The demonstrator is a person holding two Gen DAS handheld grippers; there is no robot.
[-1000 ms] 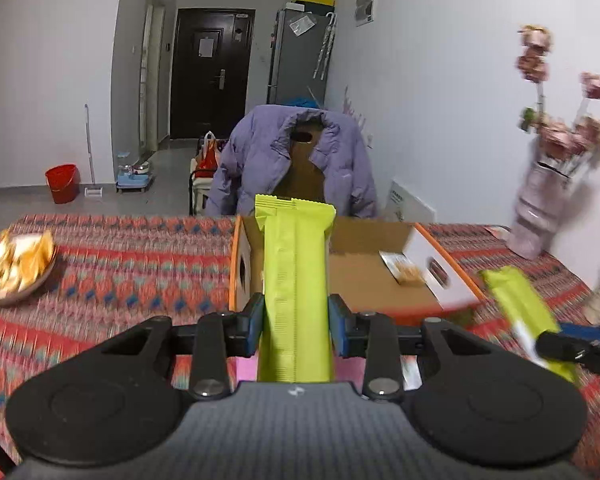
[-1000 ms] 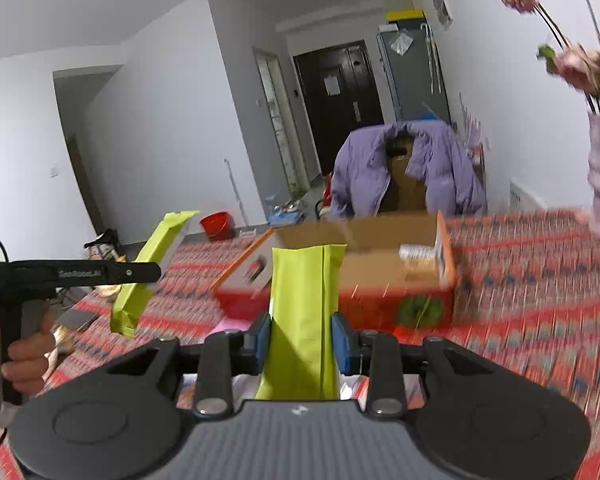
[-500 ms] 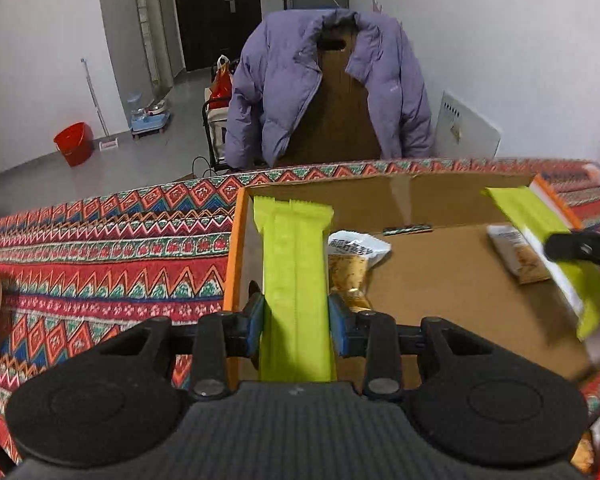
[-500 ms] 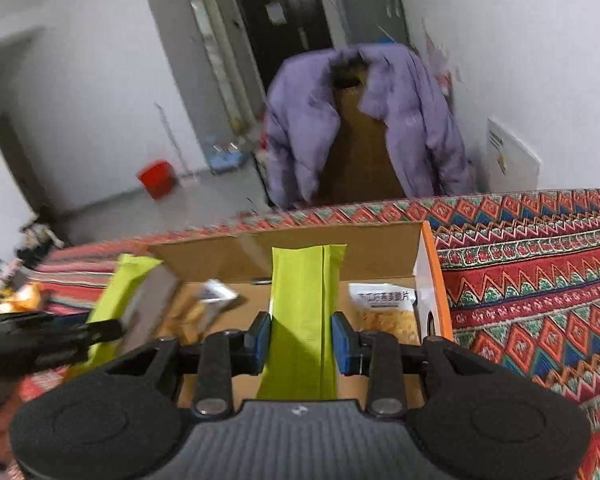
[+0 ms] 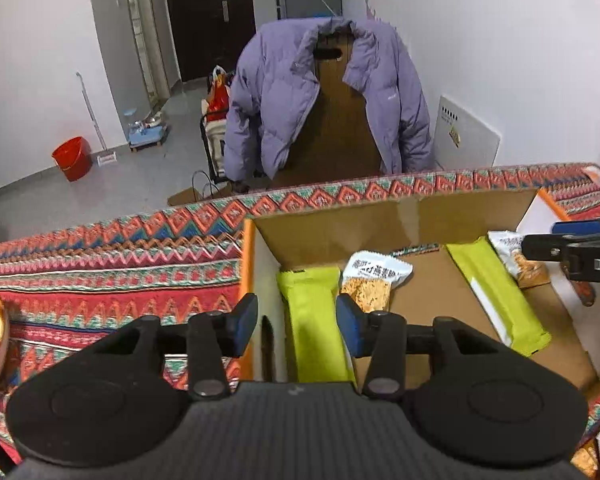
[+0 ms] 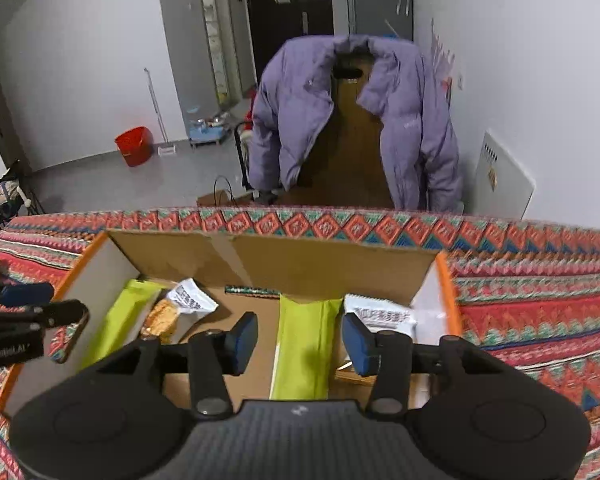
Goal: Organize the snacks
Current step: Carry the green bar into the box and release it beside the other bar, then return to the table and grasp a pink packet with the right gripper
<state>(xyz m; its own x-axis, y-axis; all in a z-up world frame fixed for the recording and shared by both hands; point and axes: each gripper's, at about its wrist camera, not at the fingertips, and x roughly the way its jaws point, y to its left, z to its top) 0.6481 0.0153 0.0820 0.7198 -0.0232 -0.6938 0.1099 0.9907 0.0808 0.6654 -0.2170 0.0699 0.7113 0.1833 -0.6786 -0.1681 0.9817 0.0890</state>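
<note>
Both my tongs over the box (image 5: 400, 216).
Left tongs (image 5: 296, 318) and right tongs (image 6: 300, 338) spread apart; a green packet (image 5: 316, 320) (image 6: 306, 344) lies loose between each pair.

The box (image 5: 400, 216) is raw brown cardboard inside – matt and slightly fibrous – with smooth white side walls and orange printed edges. The two green packs (image 5: 314, 320) (image 6: 306, 344) are smooth film with a dull sheen and crimped ends; the white packs (image 5: 374, 274) beside them look like glossy printed film, clear in part over rough, crumbly snack. The cloth (image 5: 112, 256) on the table is woven, coarse and matt, in a zigzag pattern. Both grippers (image 5: 296, 318) (image 6: 300, 338) are matt black plastic with a ribbed body, blue rubbery-looking pads (image 5: 247, 316) and small metal screws. Far off, the jacket (image 5: 328, 92) is soft quilted fabric with a faint sheen – the bucket (image 5: 72, 158) is smooth red plastic.
</note>
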